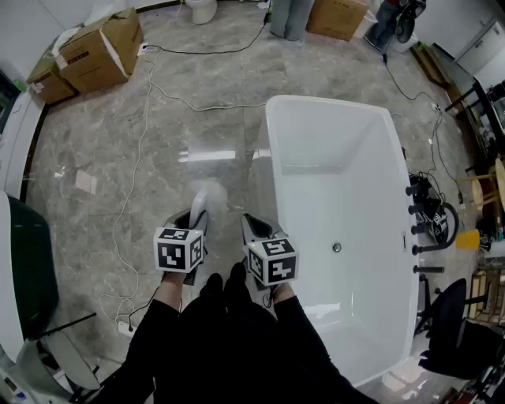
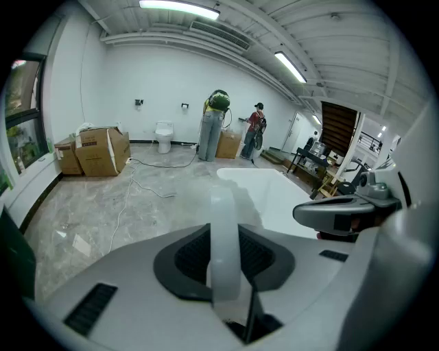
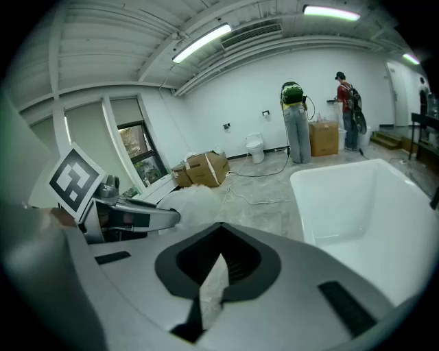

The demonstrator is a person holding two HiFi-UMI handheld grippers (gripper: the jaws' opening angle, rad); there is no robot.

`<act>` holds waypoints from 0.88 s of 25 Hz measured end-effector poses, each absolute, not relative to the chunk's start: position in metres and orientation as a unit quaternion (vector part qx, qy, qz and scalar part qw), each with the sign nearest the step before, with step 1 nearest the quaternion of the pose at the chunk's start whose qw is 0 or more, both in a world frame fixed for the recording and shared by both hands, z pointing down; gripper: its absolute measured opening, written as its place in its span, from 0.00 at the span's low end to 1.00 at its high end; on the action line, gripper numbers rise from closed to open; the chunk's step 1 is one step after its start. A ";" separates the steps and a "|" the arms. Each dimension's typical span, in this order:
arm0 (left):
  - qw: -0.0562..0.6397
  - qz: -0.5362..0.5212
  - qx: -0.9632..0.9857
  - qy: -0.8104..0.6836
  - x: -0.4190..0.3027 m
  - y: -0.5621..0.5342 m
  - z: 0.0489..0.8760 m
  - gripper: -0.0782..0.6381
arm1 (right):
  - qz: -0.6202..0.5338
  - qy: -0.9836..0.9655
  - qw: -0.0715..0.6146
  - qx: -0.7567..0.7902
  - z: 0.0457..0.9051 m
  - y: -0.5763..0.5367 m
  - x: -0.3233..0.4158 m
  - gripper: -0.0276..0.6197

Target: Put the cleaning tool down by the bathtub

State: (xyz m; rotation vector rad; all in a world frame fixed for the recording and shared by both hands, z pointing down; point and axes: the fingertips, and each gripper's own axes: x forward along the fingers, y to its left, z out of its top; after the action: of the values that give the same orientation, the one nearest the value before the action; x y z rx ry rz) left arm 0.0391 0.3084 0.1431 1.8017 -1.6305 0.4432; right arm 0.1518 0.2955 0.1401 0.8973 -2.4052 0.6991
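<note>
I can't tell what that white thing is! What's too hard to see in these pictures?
Tool: head view, its far end is a blurred white smear beyond the left gripper; kind unclear.
Tool's near end: left gripper view, hidden between the fingers.
Far person: left gripper view, too small for detail.

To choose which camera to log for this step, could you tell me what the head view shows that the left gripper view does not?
Only the head view shows the drain inside the bathtub, the dark taps beside its rim, and the marker cube on the left gripper. Only the left gripper view shows the ceiling lights. Both show the bathtub, the cardboard boxes, the toilet, the right gripper, and the cleaning tool held between the left gripper's fingers.
</note>
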 end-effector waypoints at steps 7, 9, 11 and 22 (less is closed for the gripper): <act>0.327 0.168 0.691 -0.623 0.041 0.304 0.139 0.24 | 0.257 -0.876 0.241 0.329 0.141 0.294 0.154 0.04; 0.326 0.166 0.690 -0.624 0.041 0.305 0.138 0.24 | 0.258 -0.876 0.241 0.328 0.141 0.295 0.156 0.04; 0.325 0.165 0.690 -0.625 0.041 0.305 0.137 0.24 | 0.258 -0.875 0.243 0.329 0.141 0.295 0.157 0.04; 0.310 0.150 0.689 -0.638 0.031 0.290 0.124 0.24 | 0.260 -0.874 0.237 0.335 0.137 0.292 0.161 0.04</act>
State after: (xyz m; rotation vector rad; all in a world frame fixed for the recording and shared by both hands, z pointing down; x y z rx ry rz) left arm 0.0312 0.2900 0.1240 1.8183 -1.6850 0.3965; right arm 0.1610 0.2921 0.1369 0.9170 -2.3967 0.7122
